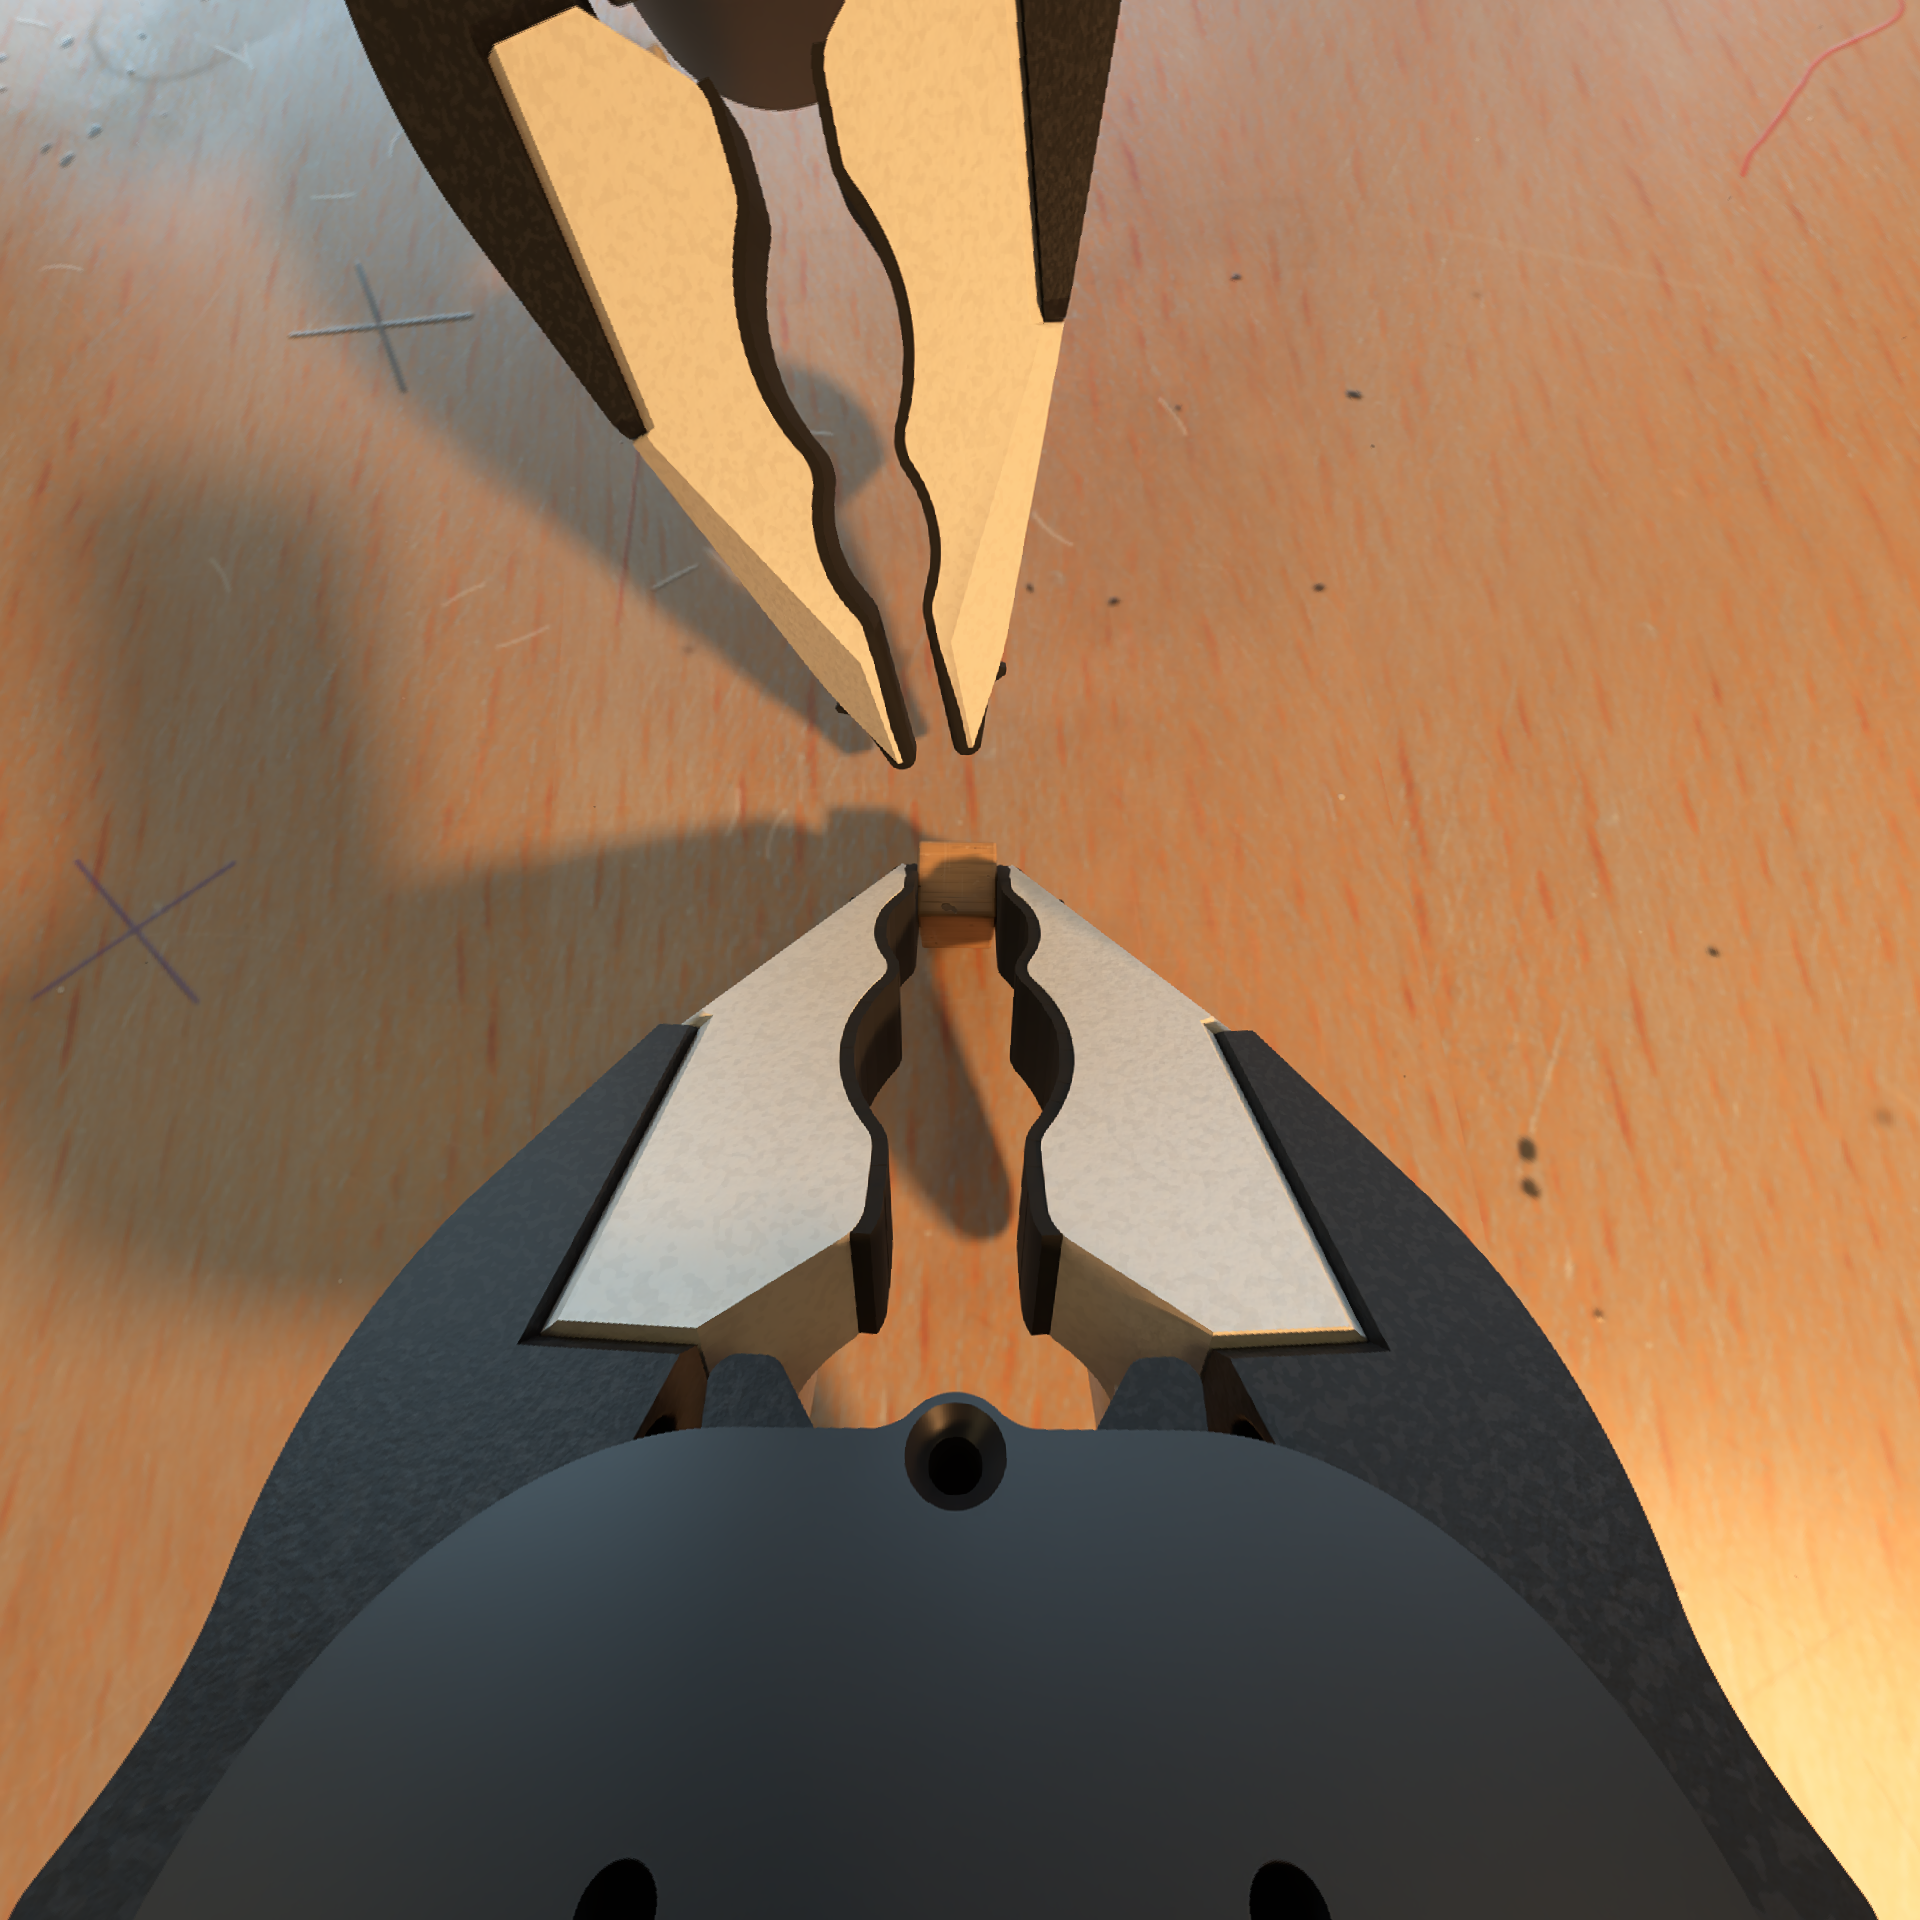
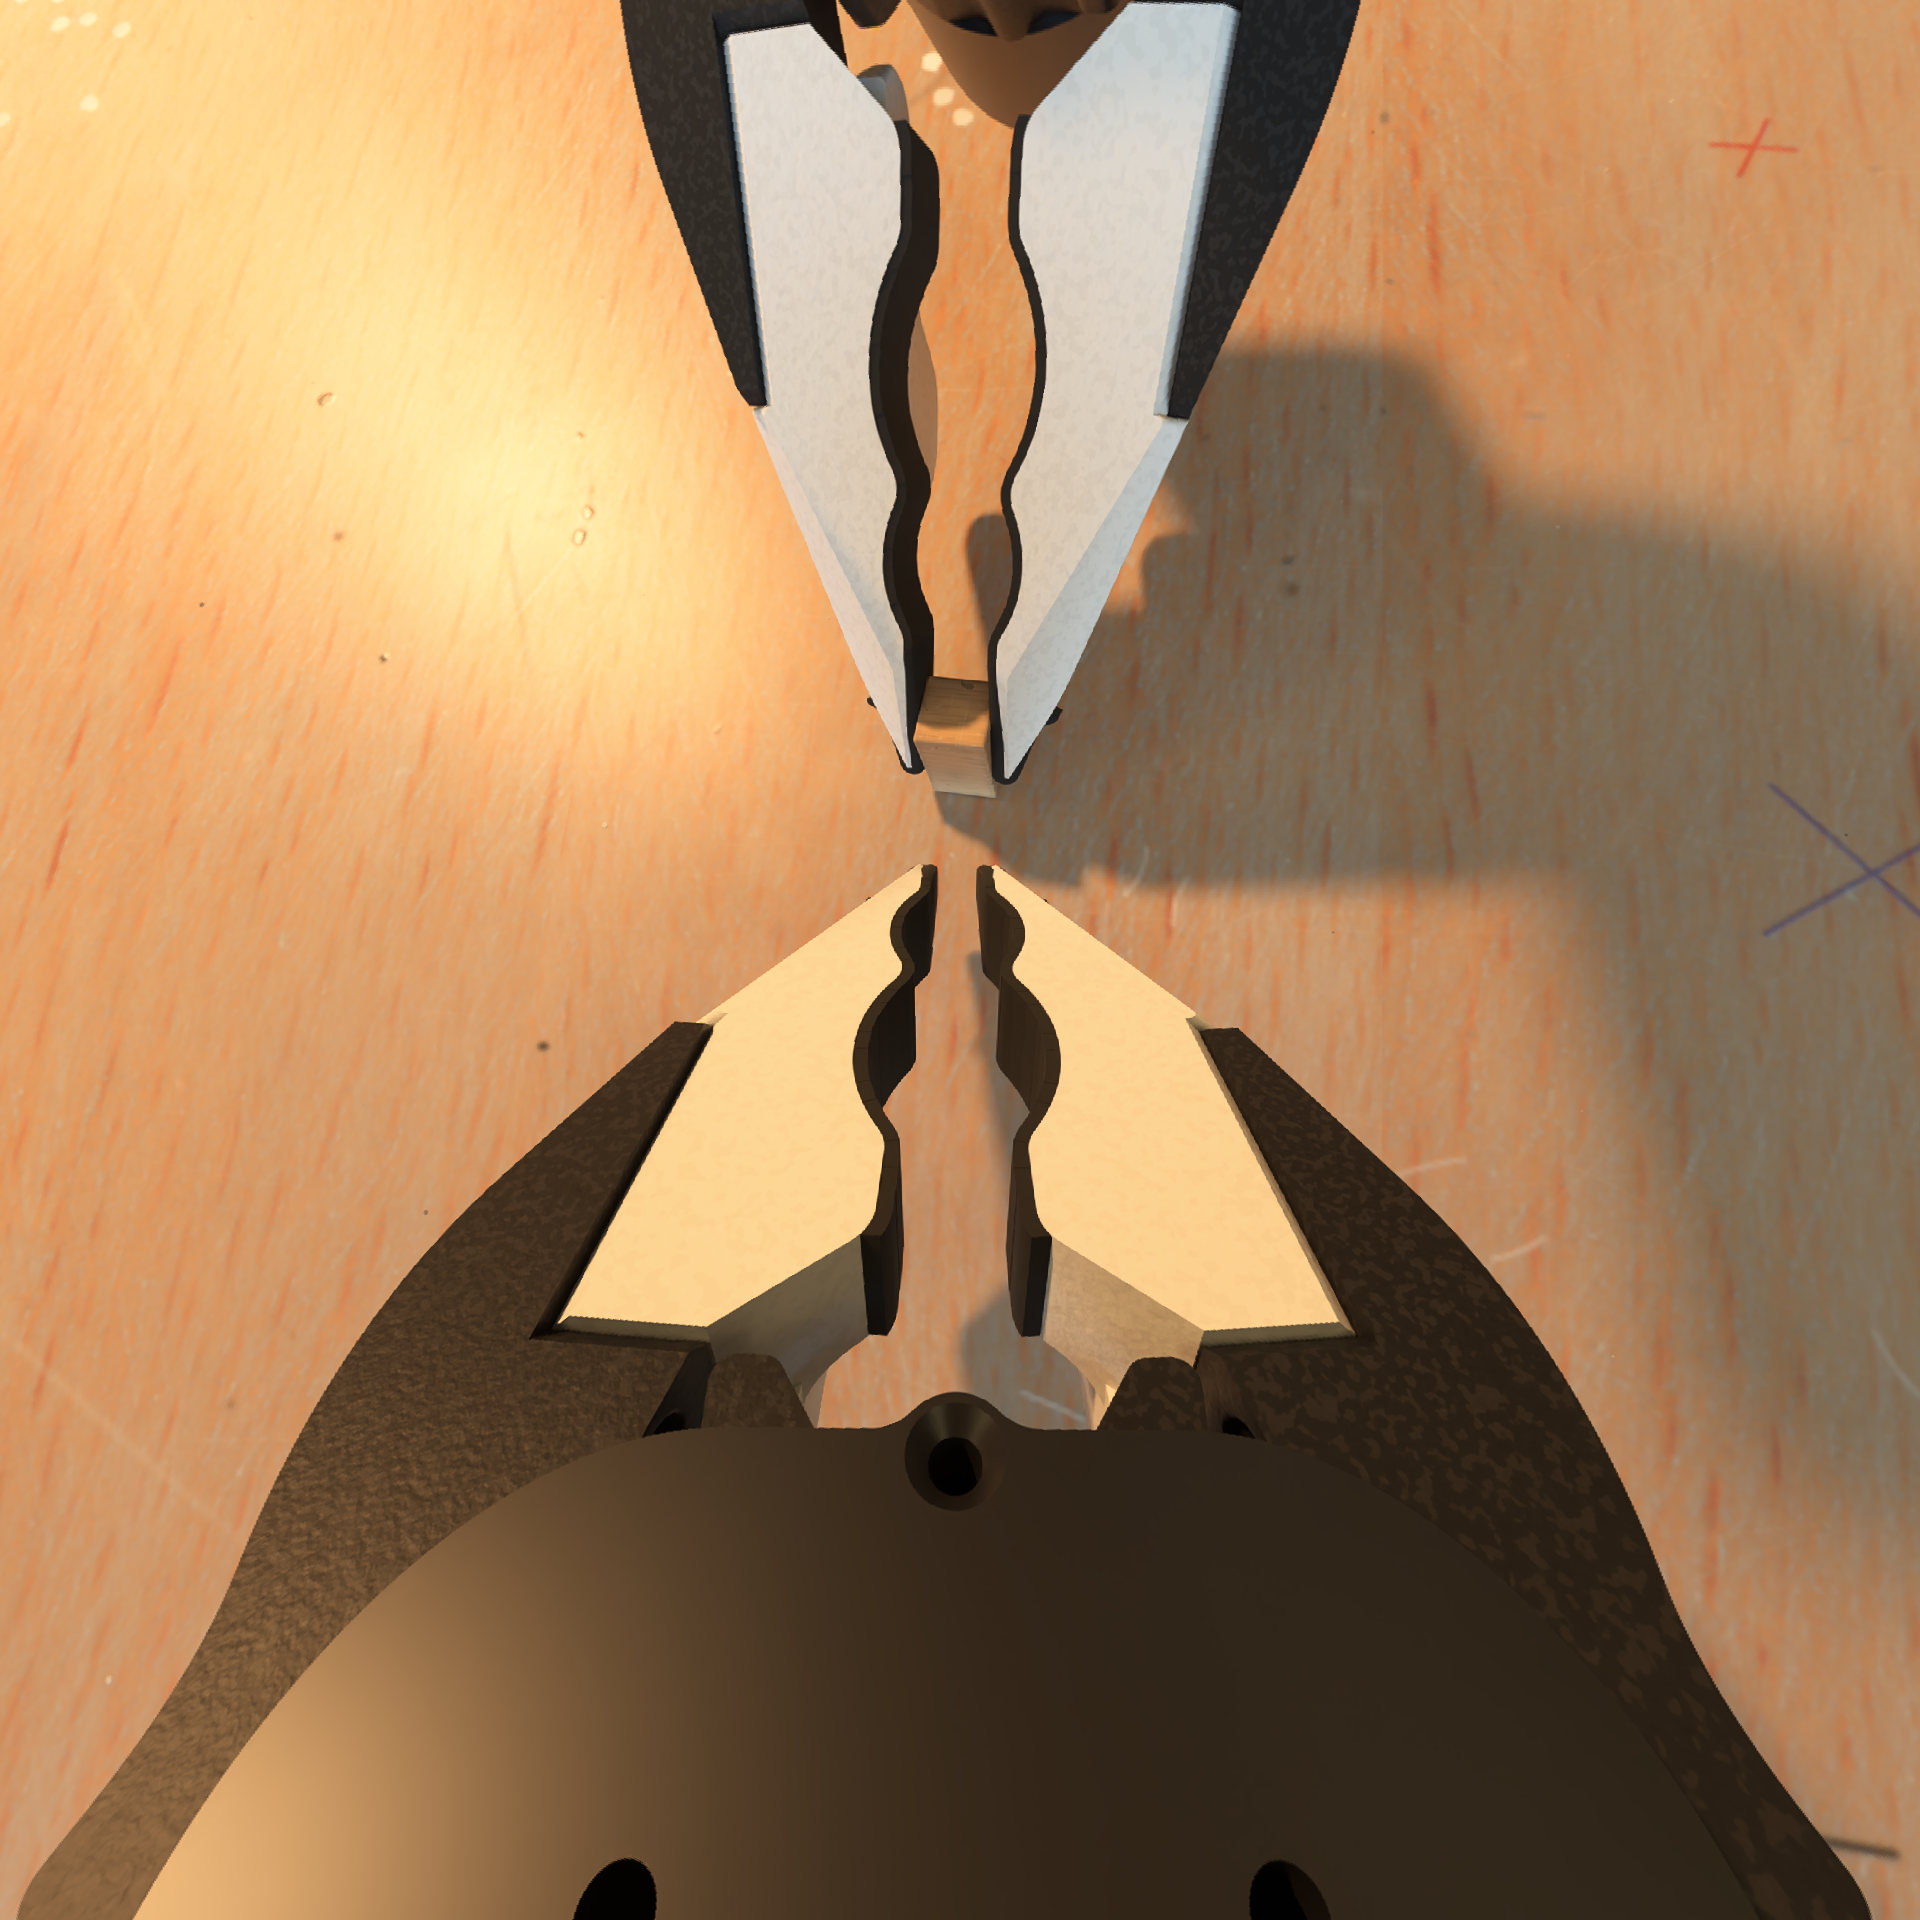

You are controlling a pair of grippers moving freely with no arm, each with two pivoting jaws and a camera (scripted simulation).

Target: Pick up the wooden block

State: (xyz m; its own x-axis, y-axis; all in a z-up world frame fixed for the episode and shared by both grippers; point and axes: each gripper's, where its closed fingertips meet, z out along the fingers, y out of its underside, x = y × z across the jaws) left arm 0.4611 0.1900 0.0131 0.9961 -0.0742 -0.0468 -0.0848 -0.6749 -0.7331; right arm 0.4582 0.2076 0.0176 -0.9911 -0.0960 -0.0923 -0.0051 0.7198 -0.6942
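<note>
A small wooden block (image 1: 957, 902) sits pinched between the white fingertips of my left gripper (image 1: 957, 883), which is shut on it. The block is close over the orange wooden table (image 1: 1455, 727); I cannot tell whether it touches. In the right wrist view the block (image 2: 954, 740) shows in the left gripper (image 2: 956, 764), straight ahead. My right gripper (image 2: 956, 875), brown with tan fingers, is empty with only a narrow slit between its tips. It points tip to tip at the block, a short gap away. It also shows in the left wrist view (image 1: 933, 756).
The table carries thin pen crosses (image 1: 135, 930) (image 1: 379, 327), a red cross (image 2: 1754, 148) and a purple cross (image 2: 1860, 868). A red scribble (image 1: 1808, 94) lies at the far right. Gripper shadows (image 2: 1507, 623) fall across the wood.
</note>
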